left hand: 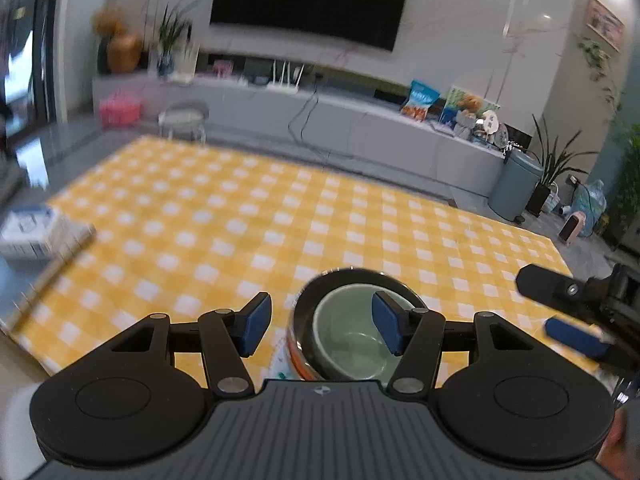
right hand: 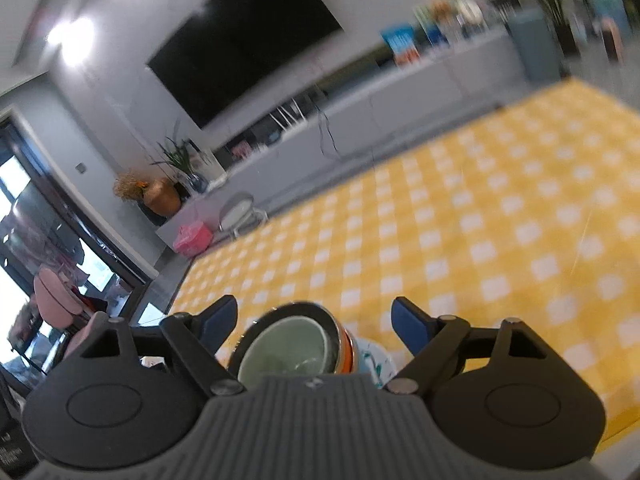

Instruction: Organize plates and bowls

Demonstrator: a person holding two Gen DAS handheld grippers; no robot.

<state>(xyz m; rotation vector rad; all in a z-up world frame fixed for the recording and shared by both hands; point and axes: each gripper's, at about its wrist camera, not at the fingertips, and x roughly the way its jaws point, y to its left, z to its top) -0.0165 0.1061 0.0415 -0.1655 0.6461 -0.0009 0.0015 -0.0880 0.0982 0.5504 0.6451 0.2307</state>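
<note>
Left wrist view: two nested bowls, green bowl [left hand: 352,340] upright, mouth up, inside dark-rimmed bowl [left hand: 308,304], on checked cloth [left hand: 240,216]. Left gripper [left hand: 320,324] and right gripper [left hand: 556,308] released, grasping nothing.

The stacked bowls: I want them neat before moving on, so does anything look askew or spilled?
Nothing stands out. The green bowl sits nested inside the dark bowl on the yellow checked tablecloth, with no spill visible. Both the left gripper and right gripper are open, clear of them.
</note>
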